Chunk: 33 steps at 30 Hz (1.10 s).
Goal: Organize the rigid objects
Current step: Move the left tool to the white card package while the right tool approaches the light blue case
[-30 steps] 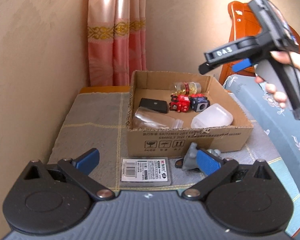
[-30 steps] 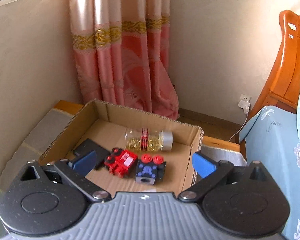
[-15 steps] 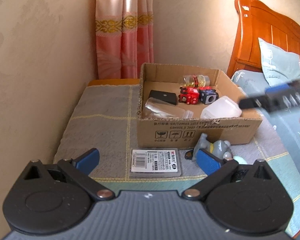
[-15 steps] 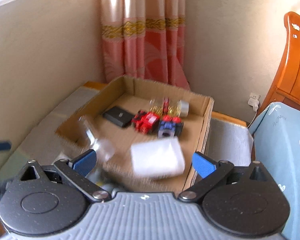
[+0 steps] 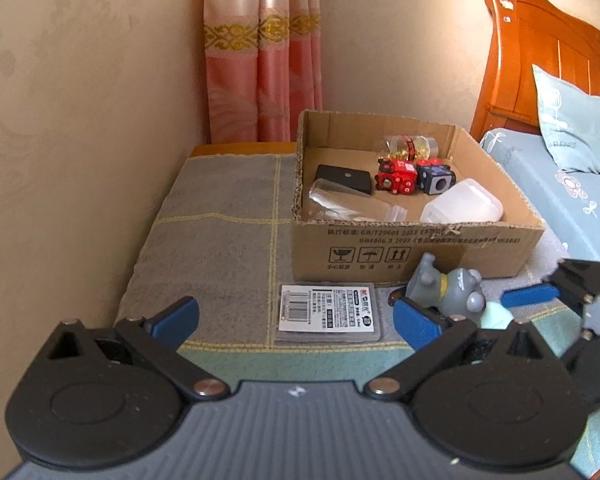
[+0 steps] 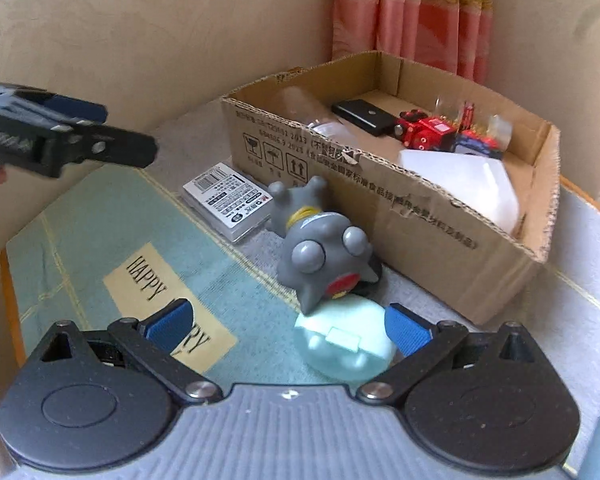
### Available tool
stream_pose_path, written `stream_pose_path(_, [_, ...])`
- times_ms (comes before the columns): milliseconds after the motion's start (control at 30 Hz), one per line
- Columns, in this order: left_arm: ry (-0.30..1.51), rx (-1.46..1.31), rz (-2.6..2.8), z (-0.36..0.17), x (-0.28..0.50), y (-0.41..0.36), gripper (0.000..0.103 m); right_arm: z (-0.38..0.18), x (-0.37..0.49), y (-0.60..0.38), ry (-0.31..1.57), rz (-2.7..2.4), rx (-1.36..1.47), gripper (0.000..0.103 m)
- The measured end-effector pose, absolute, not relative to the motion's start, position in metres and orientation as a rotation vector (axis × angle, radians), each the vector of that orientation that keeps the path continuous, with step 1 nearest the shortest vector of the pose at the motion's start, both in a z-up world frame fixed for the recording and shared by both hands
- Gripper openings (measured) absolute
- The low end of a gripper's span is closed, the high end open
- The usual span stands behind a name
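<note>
The right gripper [image 6: 286, 322] is released, its blue pads wide apart and empty. It hangs low over the front part of the towel-covered table [image 6: 100, 240]. Just ahead of it, near the right pad, lies a pale green round case [image 6: 340, 344]. A grey toy figure [image 6: 320, 256] lies on its side with its head resting against this case, close in front of the cardboard box [image 6: 420, 216]. To the left of the figure, also near the box's front wall, a flat clear case with a white label [image 6: 228, 200] lies on the towel.

The left gripper [image 5: 296, 318] is released as well — nothing sits between its pads. In its view it is held above the front edge of the table, with the labelled case straight ahead and the grey figure beside its right pad.

Inside the box there are five things: a black flat item [image 5: 344, 178] and a clear bottle [image 5: 340, 204] at the left side, a red toy [image 5: 396, 176] and a dark blue cube toy [image 5: 436, 178] in the middle, a jar of yellow capsules [image 5: 410, 146] by the back wall — and also a white plastic container [image 5: 462, 208] at the front right corner.

The table stands in the corner of the room, by a pink curtain [image 5: 262, 60]. A wooden bed [image 5: 540, 60] is to the right.
</note>
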<state>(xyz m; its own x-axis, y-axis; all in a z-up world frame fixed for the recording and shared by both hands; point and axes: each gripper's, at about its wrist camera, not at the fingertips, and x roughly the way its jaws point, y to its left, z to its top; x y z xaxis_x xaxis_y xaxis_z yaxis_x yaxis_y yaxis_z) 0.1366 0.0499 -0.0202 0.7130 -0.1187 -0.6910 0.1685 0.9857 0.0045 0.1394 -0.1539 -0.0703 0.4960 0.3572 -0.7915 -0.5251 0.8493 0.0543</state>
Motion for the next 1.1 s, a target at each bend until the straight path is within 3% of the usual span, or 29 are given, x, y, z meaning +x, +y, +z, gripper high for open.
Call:
stream_pose_path(533, [0.856, 0.156, -0.23, -0.056, 0.159, 0.038, 0.102, -0.082, 0.136, -0.16, 1.033, 0.561, -0.08, 0.103])
stream_pose_path(1100, [0.972, 0.127, -0.271, -0.095, 0.195, 0.016, 0.102, -0.075, 0.114, -0.157, 1.011, 0.485, -0.126, 0.103])
